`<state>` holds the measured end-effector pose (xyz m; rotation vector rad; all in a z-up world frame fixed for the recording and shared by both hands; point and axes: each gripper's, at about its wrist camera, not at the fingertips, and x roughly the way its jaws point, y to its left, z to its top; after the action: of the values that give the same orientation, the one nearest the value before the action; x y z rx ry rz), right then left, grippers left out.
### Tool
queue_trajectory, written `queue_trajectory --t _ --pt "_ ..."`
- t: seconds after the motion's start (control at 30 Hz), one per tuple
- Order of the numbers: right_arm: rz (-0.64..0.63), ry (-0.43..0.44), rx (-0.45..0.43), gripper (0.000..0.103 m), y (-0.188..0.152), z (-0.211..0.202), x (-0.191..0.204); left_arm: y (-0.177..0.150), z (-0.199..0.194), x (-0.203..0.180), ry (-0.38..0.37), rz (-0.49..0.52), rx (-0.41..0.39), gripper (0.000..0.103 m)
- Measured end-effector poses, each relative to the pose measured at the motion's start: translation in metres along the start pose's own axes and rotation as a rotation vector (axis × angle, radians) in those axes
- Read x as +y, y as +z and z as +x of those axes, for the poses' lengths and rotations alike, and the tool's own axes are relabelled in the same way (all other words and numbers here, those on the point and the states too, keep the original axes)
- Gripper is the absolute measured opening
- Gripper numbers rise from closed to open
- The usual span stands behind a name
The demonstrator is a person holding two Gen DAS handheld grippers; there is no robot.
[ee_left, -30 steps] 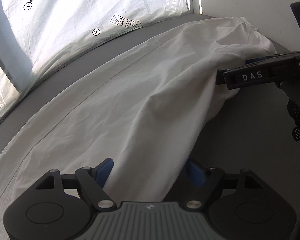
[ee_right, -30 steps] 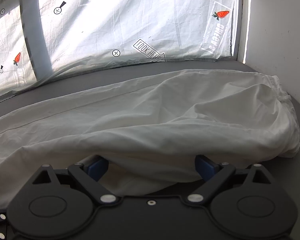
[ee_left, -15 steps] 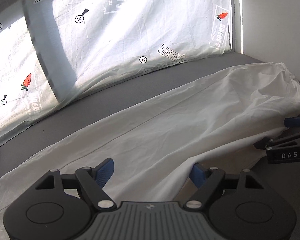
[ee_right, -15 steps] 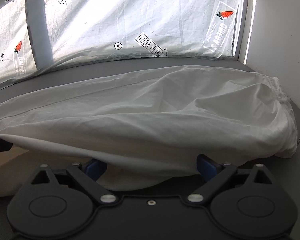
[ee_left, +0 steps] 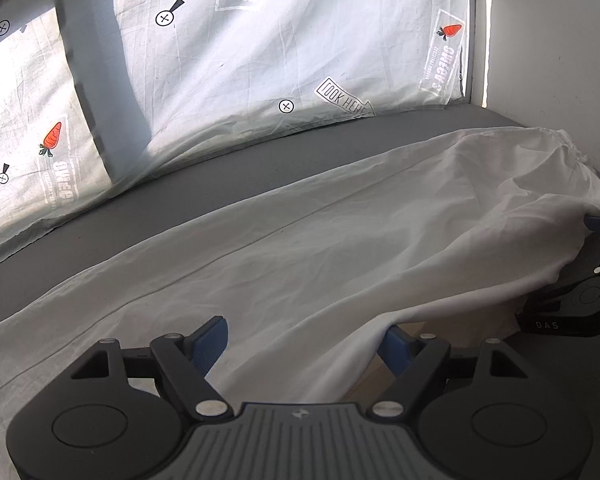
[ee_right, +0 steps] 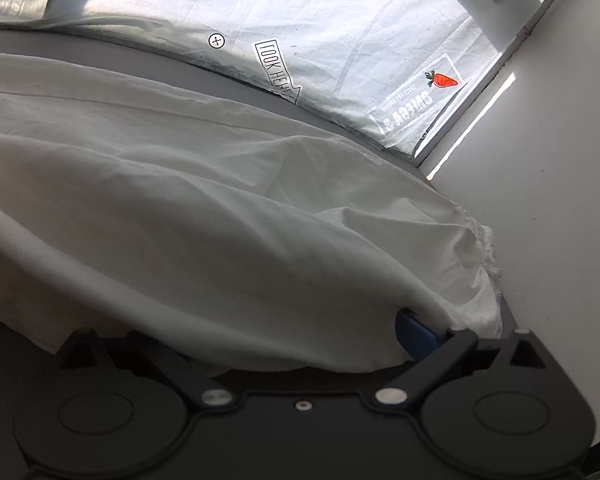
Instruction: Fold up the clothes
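Note:
A long white garment [ee_left: 300, 248] lies across the grey table [ee_left: 228, 172], folded over on itself lengthwise. My left gripper [ee_left: 304, 346] has its blue fingers spread wide, and the garment's near edge drapes between them. My right gripper [ee_right: 300, 344] stands at the garment's right end with cloth draped between its jaws. One blue finger [ee_right: 414, 334] shows and the other is hidden under the cloth. The right gripper also shows at the right edge of the left wrist view [ee_left: 580, 280]. The garment also fills the right wrist view [ee_right: 220, 208].
A white printed sheet [ee_left: 260, 52] with carrot logos hangs behind the table, backlit. A white wall [ee_right: 548, 200] stands close on the right, next to the garment's gathered end [ee_right: 484, 248]. A grey strip of table runs behind the garment.
Both grippers carried the garment's near edge away from me and lowered it. The left gripper swung left and back. The right wrist view has tilted strongly toward the wall.

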<state>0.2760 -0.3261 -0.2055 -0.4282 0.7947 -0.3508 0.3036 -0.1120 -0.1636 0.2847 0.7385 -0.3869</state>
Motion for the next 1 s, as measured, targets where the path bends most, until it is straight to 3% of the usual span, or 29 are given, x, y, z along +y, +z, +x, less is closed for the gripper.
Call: queue_trajectory --t 0.1,0.37,0.53,0.6,0.7,0.77,0.83,0.93,0.97,1.0 --pt "0.041 0.022 -0.009 0.1 -0.011 -0.015 -0.02 -0.004 0.0 0.0 -0.027 0.003 0.015 0.083" --pt "0.017 0.077 0.042 0.1 -0.02 -0.001 -0.018 -0.023 0.013 -0.006 -0.037 0.097 0.122 0.087" --pt "0.075 0.169 0.044 0.101 -0.022 -0.009 -0.036 -0.047 0.026 0.009 -0.082 -0.003 0.23 0.091" --pt "0.079 0.217 0.063 0.101 -0.022 -0.015 -0.041 -0.053 0.023 0.015 -0.109 -0.05 0.244 0.093" --pt "0.089 0.271 0.063 0.101 -0.02 -0.031 -0.051 -0.057 0.017 0.015 -0.114 -0.035 0.245 0.093" --pt "0.114 0.33 0.04 0.1 -0.015 -0.044 -0.059 -0.059 0.01 0.018 -0.125 -0.066 0.238 0.093" --pt "0.15 0.399 -0.042 0.099 -0.005 -0.064 -0.067 -0.06 0.003 0.023 -0.141 -0.114 0.226 0.093" --pt "0.167 0.459 -0.161 0.091 0.013 -0.082 -0.067 -0.061 -0.013 0.036 -0.151 -0.205 0.172 0.093" --pt "0.17 0.478 -0.197 0.082 0.019 -0.086 -0.065 -0.061 -0.019 0.04 -0.152 -0.236 0.145 0.093" --pt "0.167 0.5 -0.208 0.064 0.023 -0.083 -0.06 -0.061 -0.026 0.043 -0.158 -0.26 0.121 0.093"
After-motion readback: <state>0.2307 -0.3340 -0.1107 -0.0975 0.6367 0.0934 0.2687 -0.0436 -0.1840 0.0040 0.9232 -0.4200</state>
